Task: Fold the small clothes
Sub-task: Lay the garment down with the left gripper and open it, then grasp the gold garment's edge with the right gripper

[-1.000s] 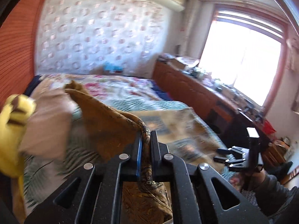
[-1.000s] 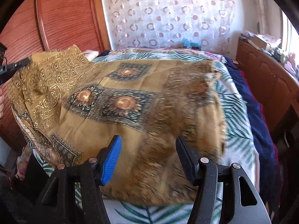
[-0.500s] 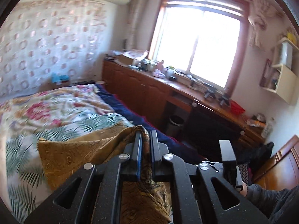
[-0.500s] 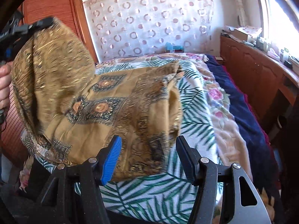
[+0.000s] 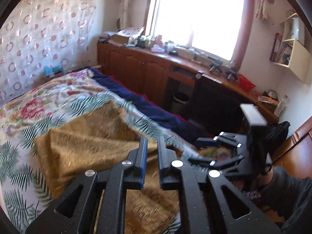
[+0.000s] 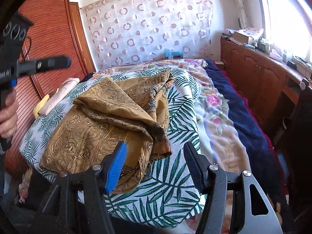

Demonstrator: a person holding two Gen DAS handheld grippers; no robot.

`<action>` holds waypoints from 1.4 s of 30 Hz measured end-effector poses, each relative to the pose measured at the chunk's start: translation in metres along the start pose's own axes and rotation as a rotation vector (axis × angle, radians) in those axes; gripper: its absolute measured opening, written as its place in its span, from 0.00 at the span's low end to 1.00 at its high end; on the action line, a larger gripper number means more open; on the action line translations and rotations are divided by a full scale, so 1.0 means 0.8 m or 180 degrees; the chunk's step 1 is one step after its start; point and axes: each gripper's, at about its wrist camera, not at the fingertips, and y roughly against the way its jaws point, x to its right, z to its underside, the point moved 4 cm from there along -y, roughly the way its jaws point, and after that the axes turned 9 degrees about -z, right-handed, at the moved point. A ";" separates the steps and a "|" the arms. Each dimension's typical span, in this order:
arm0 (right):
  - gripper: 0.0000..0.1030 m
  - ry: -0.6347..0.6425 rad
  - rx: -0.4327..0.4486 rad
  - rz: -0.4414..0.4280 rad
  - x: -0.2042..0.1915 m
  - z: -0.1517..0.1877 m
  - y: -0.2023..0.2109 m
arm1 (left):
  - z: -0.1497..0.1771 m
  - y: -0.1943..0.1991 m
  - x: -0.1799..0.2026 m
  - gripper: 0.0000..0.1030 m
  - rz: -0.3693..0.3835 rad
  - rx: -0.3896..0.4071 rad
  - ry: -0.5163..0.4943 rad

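A golden-brown patterned cloth lies folded over in a loose heap on the palm-leaf sheet of the bed. It also shows blurred in the left wrist view. My left gripper hovers above the cloth with a narrow gap between its jaws and nothing in them; it shows in the right wrist view raised at the left. My right gripper is wide open and empty, just in front of the cloth's near corner. It shows in the left wrist view at the bed's edge.
A floral blanket and a navy one cover the bed's right side. A pink folded item lies at the left bed edge by the wooden wardrobe. A wooden cabinet with clutter runs under the window.
My left gripper let go of the cloth and its jaws parted slightly. The lifted cloth dropped onto the bed in a folded heap. The left gripper swung right, toward the window.
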 end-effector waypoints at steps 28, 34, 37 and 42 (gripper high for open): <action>0.61 0.0504 -0.0246 -0.0297 -0.057 -0.061 -0.084 | 0.175 -0.019 -0.138 0.44 -0.1053 -0.0592 0.0528; 0.61 0.0633 -0.0273 -0.0357 -0.064 -0.080 -0.101 | 0.177 -0.023 -0.135 0.45 -0.1067 -0.0548 0.0567; 0.61 0.0679 -0.0294 -0.0373 -0.066 -0.089 -0.112 | 0.181 -0.024 -0.133 0.47 -0.1111 -0.0471 0.0522; 0.61 0.0837 -0.0415 -0.0303 -0.068 -0.096 -0.141 | 0.182 -0.025 -0.130 0.48 -0.1166 -0.0466 0.0452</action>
